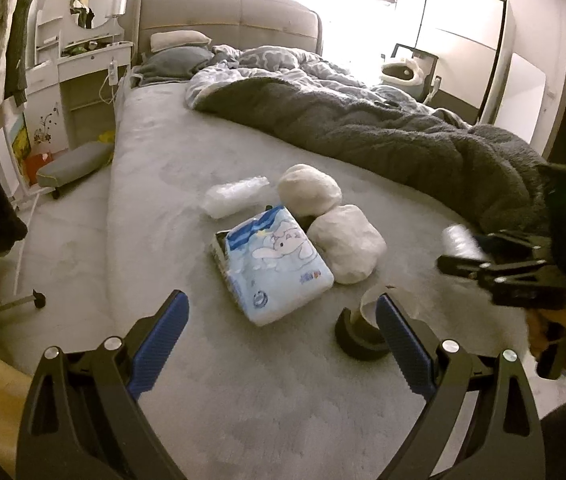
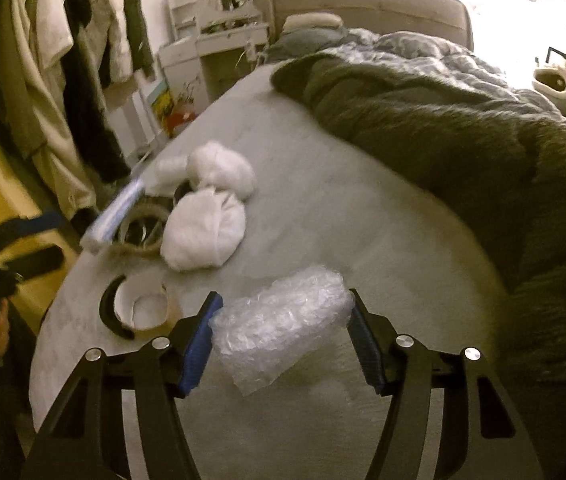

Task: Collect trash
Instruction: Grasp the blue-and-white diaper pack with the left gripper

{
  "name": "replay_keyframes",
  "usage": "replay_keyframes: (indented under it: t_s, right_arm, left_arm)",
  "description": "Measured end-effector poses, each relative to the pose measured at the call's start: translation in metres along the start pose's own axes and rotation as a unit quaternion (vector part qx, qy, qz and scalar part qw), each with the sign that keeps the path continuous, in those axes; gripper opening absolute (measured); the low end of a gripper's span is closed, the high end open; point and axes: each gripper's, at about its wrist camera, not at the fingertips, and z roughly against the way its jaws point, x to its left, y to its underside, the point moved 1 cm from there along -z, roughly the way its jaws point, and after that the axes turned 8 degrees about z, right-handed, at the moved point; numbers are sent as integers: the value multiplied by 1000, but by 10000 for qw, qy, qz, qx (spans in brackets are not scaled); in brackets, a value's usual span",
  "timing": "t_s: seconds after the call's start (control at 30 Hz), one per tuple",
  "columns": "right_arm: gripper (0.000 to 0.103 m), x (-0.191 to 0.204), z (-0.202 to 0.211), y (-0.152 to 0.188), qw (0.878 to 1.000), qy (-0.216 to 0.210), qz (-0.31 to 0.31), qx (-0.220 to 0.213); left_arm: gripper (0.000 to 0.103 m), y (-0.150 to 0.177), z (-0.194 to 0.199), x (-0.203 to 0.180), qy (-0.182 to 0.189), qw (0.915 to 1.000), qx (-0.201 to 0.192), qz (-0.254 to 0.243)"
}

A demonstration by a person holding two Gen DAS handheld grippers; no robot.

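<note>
On the grey bed lie a blue-and-white tissue pack, two white crumpled wads and a piece of bubble wrap. My left gripper hangs open just short of the pack, and a dark tape roll sits by its right finger. In the right wrist view my right gripper is shut on a clear bundle of bubble wrap, both blue pads touching its sides. That bundle also shows in the right gripper at the right of the left wrist view.
A dark fluffy duvet covers the far right half of the bed. A white dressing table and a low grey stool stand left of the bed, with clothes hanging beside them. A ring-shaped item lies under the pack.
</note>
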Motion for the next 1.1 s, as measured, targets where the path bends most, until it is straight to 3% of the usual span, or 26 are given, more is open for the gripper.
replay_keyframes:
  t_s: [0.3, 0.6, 0.7, 0.83, 1.1]
  right_arm:
    - [63, -8, 8, -7, 9997, 99, -133, -200]
    - [63, -2, 10, -17, 9995, 125, -103, -254]
    - [63, 7, 13, -24, 9993, 125, -19, -339]
    - [63, 18, 14, -32, 9991, 125, 55, -390]
    - [63, 37, 21, -52, 9985, 128, 95, -532]
  left_arm:
    - [86, -11, -27, 5, -27, 9989, 140, 453]
    - [75, -18, -35, 15, 343, 9943, 334, 954]
    - [74, -19, -36, 19, 289, 9936, 378, 1024]
    - [60, -18, -44, 29, 356, 9903, 578, 1215]
    - [57, -22, -17, 36, 552, 9924, 297, 1061]
